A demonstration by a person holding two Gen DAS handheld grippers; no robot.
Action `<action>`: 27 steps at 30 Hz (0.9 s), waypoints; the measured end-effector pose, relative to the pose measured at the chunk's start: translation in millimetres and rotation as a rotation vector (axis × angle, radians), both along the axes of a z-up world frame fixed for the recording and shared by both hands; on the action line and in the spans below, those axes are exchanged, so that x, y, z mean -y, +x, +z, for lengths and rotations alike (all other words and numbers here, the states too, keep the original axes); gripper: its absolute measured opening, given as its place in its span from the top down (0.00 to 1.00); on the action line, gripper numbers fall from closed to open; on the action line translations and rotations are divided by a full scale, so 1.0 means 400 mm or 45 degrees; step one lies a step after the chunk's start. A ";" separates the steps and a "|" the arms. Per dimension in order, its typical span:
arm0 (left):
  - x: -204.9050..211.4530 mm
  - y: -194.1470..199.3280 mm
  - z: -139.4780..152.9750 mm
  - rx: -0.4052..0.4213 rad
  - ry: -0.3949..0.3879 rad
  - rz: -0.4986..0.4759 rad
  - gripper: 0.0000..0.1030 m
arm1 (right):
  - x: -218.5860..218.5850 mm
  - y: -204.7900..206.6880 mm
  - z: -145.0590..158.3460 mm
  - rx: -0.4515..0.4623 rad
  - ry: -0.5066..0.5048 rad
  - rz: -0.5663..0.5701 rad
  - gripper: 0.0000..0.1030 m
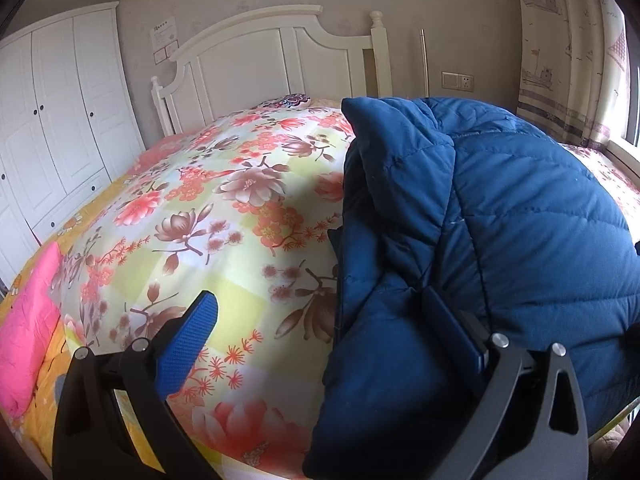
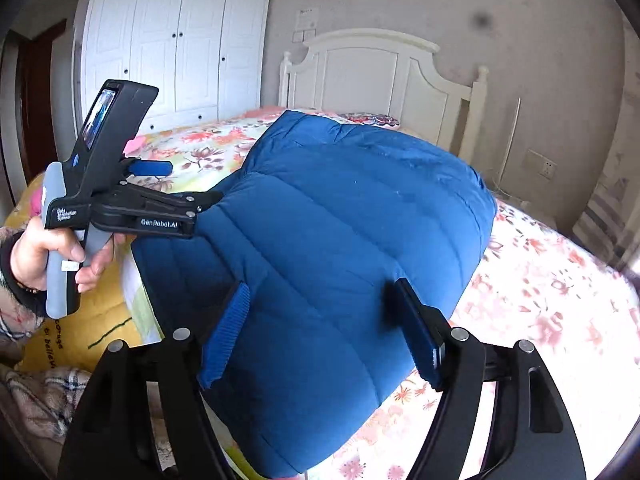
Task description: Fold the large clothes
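1. The blue jacket [image 2: 340, 240] is a puffy quilted thing, stitched in soft slanting channels, folded into a thick rounded bundle with a matte, slightly dusty shell.
2. It lies on the bed [image 1: 224, 208], towards the near edge, over a smooth quilt printed with coral and brown blossoms on pale yellow and white squares.
3. The right gripper [image 2: 320, 332] has its two fingers spread wide, one on either side of the jacket's near end; the ribbed blue pad [image 2: 226, 332] on the left one lies against the fabric, the other stands just beside it, and nothing is pinched between them.
4. The left gripper [image 1: 320, 320] is wide open too: its dimpled blue pad [image 1: 188, 344] hangs over the bare quilt, while the other finger is tucked against the jacket's folded edge, gripping nothing.
5. From the right side, a hand [image 2: 44, 256] is wrapped round the grey handle of that left gripper, a plaid sleeve at the wrist.
6. A bright pink cloth [image 1: 28, 328] lies crumpled at the bed's left edge, on a yellow sheet.
7. Behind stands a cream panelled headboard [image 1: 276, 64] with turned posts.
8. A white panelled wardrobe [image 2: 176, 44] with small dark knobs fills the far corner, against a beige speckled wall.
9. A patterned curtain [image 1: 568, 52] hangs at the right by the window.
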State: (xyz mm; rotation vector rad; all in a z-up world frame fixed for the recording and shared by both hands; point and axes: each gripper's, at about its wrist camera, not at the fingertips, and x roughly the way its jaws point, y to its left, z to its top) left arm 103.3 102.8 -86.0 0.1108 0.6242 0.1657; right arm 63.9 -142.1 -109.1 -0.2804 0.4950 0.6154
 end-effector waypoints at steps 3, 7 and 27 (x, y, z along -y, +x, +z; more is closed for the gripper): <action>-0.008 0.002 0.004 -0.012 -0.022 -0.008 0.02 | 0.000 0.005 0.040 -0.081 0.013 -0.001 0.29; -0.081 0.018 0.024 -0.093 -0.310 -0.120 0.02 | 0.096 0.040 0.082 -0.205 0.331 -0.056 0.04; -0.134 0.053 -0.004 -0.317 -1.044 -0.535 0.58 | 0.101 0.167 -0.047 -0.571 0.655 -0.032 0.33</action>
